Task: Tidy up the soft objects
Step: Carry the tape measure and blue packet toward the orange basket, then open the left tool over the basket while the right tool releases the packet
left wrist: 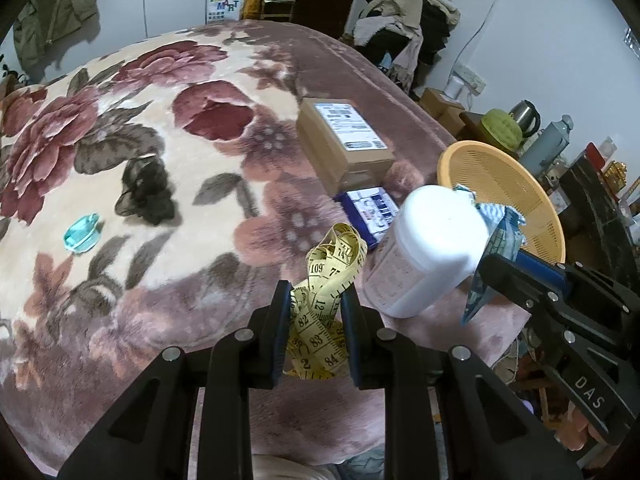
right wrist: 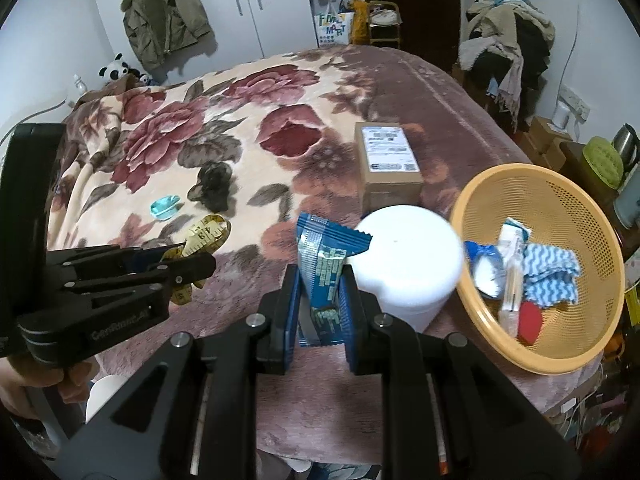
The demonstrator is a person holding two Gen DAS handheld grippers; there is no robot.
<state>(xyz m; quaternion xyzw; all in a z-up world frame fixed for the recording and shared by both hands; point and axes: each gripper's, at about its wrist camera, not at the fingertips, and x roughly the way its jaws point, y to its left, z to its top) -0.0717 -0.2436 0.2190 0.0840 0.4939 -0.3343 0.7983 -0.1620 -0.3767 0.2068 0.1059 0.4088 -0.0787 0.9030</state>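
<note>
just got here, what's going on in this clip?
A person is tidying soft items off a floral blanket, one gripper in each hand. The left gripper is shut on a bunched yellow measuring tape; the right gripper is shut on a blue foil packet. An orange mesh basket already holds several things.

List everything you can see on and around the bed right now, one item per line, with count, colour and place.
tape measure: one, yellow, bunched in the left tongs
snack packet: one, blue, in the right tongs
basket: one, orange, right bed edge, holding a blue-white cloth, packets, something red
tub: one, white, left of the basket
cardboard box: one, brown, behind the tub
flat box: one, blue-white, in front of the cardboard box
dark fabric: one, black, mid-blanket
clear object: one, teal, beside the fabric
blanket: one, floral pink-cream, covers the bed
jacket: one, olive, hanging on the wall
left tongs: black, shut
right tongs: black, shut
</note>
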